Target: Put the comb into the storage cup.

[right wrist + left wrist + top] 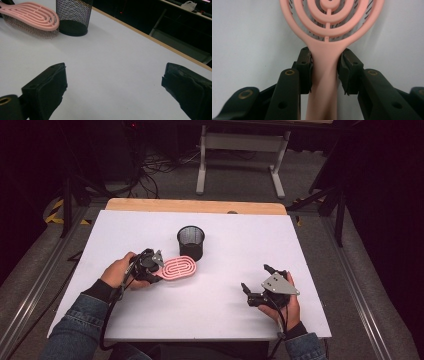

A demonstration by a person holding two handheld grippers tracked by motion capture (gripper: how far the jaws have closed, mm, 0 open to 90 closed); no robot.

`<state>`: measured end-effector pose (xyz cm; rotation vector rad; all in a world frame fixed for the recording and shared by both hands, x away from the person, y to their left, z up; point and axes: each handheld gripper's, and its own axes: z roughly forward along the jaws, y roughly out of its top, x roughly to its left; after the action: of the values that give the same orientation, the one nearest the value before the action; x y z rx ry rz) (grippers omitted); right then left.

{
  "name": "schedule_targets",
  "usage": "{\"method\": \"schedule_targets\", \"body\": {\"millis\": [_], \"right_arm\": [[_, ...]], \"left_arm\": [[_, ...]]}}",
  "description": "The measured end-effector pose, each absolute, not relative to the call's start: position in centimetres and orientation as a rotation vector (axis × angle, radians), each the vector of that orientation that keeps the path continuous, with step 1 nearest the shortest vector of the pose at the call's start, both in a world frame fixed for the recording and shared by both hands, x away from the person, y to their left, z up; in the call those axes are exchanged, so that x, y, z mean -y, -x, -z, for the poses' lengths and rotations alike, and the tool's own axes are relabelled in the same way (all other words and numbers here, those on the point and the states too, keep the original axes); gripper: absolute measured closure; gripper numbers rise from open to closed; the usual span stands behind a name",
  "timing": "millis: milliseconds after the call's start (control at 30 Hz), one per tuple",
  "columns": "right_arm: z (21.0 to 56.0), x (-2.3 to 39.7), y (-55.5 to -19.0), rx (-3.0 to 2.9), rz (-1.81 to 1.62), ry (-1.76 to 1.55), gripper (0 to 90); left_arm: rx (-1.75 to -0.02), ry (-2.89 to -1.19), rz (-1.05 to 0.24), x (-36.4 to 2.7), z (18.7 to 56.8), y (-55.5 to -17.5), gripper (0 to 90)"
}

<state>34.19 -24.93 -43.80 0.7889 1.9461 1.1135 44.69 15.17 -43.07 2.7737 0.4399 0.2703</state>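
Note:
A pink oval hairbrush [179,268] lies bristles down on the white table top [225,320], just in front of a black mesh cup [190,241]. My left gripper [156,269] is at the brush's left end. In the left gripper view its black pads [305,67] sit against both sides of the brush handle [325,75], so the left gripper [325,62] is shut on it. My right gripper [256,278] rests at the right front of the table, jaws wide apart with nothing between them. The right gripper view shows its jaws [115,72] open, with the brush [30,15] and cup [73,15] far off.
A wooden strip [195,206] runs along the table's far edge. Beyond it stand white desk legs [202,165] and floor cables [155,167]. Dark stands flank the table on both sides.

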Motion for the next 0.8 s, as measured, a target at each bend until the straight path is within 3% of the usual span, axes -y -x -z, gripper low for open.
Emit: {"method": "schedule_targets", "body": {"millis": [300,800], "right_arm": [[43.7,24.9,-34.1,-1.939,-1.098,-0.784,6.1],[43.7,24.9,-34.0,-1.935,-1.095,-0.786,6.2]], "left_arm": [[-0.462,-2.705,-0.275,-15.7,43.4,-44.3,68.2],[-0.456,-2.576,-0.467,-16.8,43.6,-41.2,69.5]]}}
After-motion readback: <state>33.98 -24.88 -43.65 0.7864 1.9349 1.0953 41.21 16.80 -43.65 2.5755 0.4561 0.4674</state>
